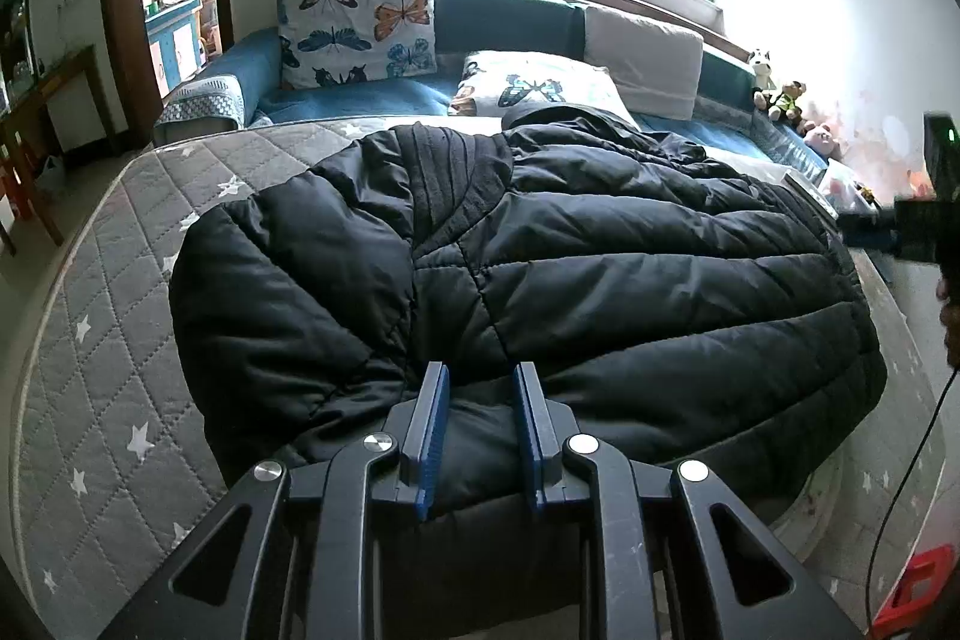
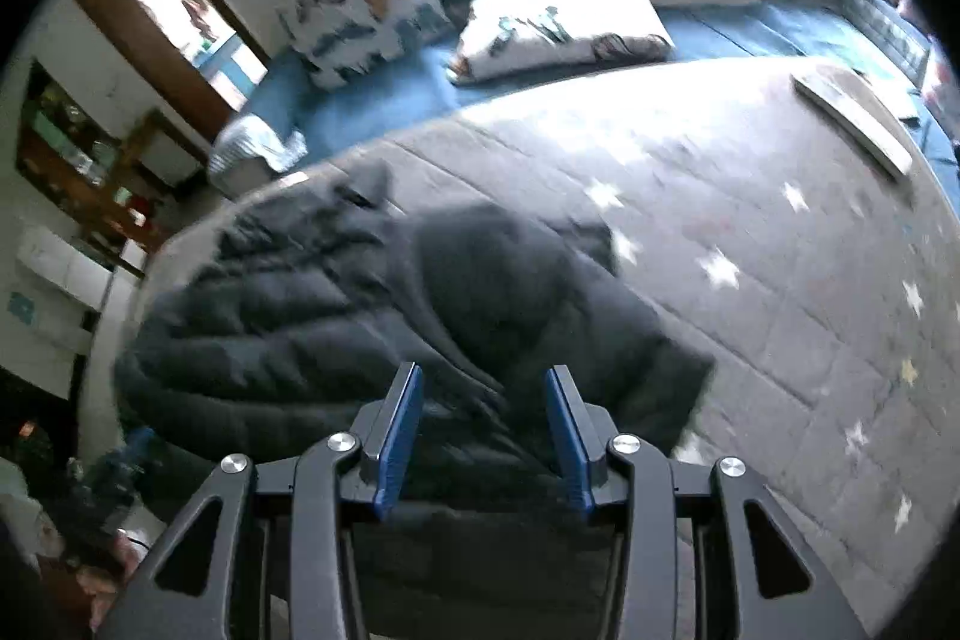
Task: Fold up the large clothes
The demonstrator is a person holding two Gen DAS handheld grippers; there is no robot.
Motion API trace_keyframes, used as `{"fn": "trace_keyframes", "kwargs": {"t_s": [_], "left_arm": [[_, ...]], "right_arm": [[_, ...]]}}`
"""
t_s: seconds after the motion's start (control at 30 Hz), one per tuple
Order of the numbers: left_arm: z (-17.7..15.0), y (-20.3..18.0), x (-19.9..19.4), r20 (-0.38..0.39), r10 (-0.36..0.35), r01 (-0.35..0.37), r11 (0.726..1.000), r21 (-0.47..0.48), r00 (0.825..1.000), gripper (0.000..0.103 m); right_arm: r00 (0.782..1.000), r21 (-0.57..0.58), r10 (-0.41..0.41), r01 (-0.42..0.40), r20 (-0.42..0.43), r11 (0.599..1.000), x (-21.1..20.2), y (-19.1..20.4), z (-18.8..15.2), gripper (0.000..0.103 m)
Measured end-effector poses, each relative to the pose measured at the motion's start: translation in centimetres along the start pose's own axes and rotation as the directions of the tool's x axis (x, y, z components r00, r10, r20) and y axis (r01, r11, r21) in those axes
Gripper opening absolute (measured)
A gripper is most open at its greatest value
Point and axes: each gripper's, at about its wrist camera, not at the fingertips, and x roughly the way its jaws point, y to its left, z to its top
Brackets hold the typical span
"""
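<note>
Both grippers over black puffer jacket on bed

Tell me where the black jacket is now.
In the left wrist view the black jacket lies spread on the grey star-patterned mattress, in front of the butterfly pillows.

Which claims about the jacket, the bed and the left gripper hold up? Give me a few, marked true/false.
1. A black puffer jacket lies on the grey star-print mattress. True.
2. The left gripper hangs open, clear of the jacket. False: it is shut on the jacket's near edge.
3. The butterfly pillow lies on top of the jacket. False: it stands propped at the head of the bed, beyond the jacket.
4. Stuffed toys sit at the bed's far right corner. True.
</note>
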Motion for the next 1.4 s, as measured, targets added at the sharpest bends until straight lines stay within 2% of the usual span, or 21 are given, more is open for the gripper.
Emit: {"fn": "trace_keyframes", "kwargs": {"t_s": [0.07,0.17,0.3,0.67,1.17,1.3,1.33,1.4], "left_arm": [[0.0,0.0,0.0,0.001,0.001,-0.001,1.000,0.000,1.000,0.025],[0.1,0.1,-0.2,0.001,0.004,-0.004,1.000,0.000,1.000,0.025],[0.0,-0.1,-0.1,0.002,0.001,-0.001,1.000,-0.001,1.000,0.025],[-0.3,-0.2,-0.1,0.013,0.015,-0.016,1.000,0.013,1.000,0.026],[-0.4,-0.2,0.2,0.025,0.015,-0.015,1.000,0.011,1.000,0.026],[-0.5,0.0,0.4,0.015,0.010,-0.010,1.000,0.002,1.000,0.026],[-0.5,0.0,0.4,0.013,0.009,-0.009,1.000,0.001,1.000,0.026],[-0.5,0.2,0.5,0.013,0.005,-0.005,1.000,-0.003,1.000,0.026]], "right_arm": [[1.000,-0.019,0.018,-0.018,-0.003,1.000,1.0,1.4,0.9,0.046],[0.999,-0.021,0.003,-0.004,-0.042,1.000,3.7,1.9,1.2,0.046],[0.994,-0.044,-0.056,0.052,-0.093,0.998,6.2,1.5,0.1,0.047],[0.983,-0.134,-0.151,0.137,-0.104,0.981,6.4,2.4,-0.7,0.047],[0.977,-0.168,-0.195,0.178,-0.089,0.970,6.2,3.3,-1.2,0.047],[0.971,-0.172,-0.223,0.207,-0.079,0.963,5.1,4.4,-1.0,0.047],[0.974,-0.159,-0.216,0.202,-0.076,0.966,4.6,4.6,-0.9,0.047],[0.987,-0.139,-0.150,0.140,-0.063,0.980,2.9,5.5,-0.9,0.047]]}}
